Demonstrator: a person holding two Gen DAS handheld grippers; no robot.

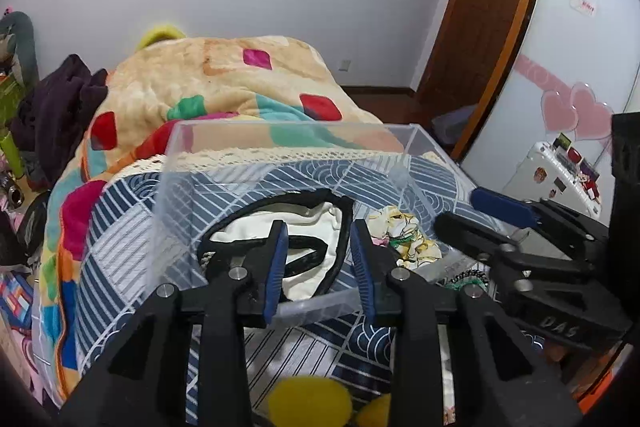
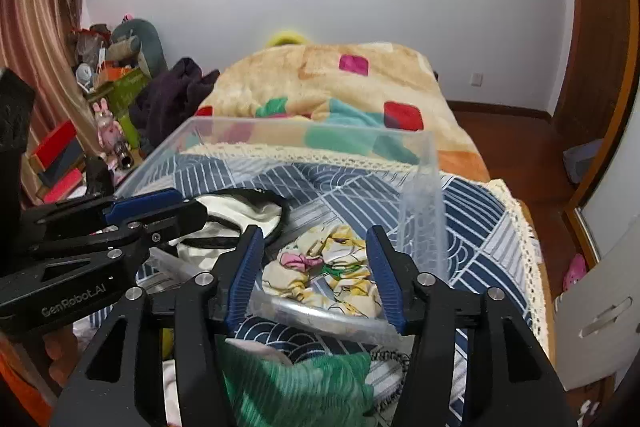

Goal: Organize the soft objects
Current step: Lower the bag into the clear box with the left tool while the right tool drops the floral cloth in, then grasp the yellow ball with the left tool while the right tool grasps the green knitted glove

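A clear plastic box (image 1: 280, 131) (image 2: 424, 187) stands on the bed. Inside lie a white cloth with black trim (image 1: 304, 223) (image 2: 236, 211) on the left and a yellow floral cloth (image 1: 408, 239) (image 2: 328, 267) on the right. My left gripper (image 1: 320, 227) is open and empty above the white cloth at the box's near rim. My right gripper (image 2: 316, 235) is open and empty above the floral cloth; it also shows from the side in the left wrist view (image 1: 480, 211). A green knitted cloth (image 2: 296, 387) lies below the right gripper, outside the box.
The bed has a blue patterned cover (image 1: 120, 227) (image 2: 480, 219) and a colourful fleece blanket (image 1: 224, 79) (image 2: 320, 83) behind the box. Yellow soft items (image 1: 308, 403) lie near the bed's front. Dark clothes (image 1: 56, 107) and clutter (image 2: 108, 75) sit at the left. A white suitcase (image 1: 552, 179) stands right.
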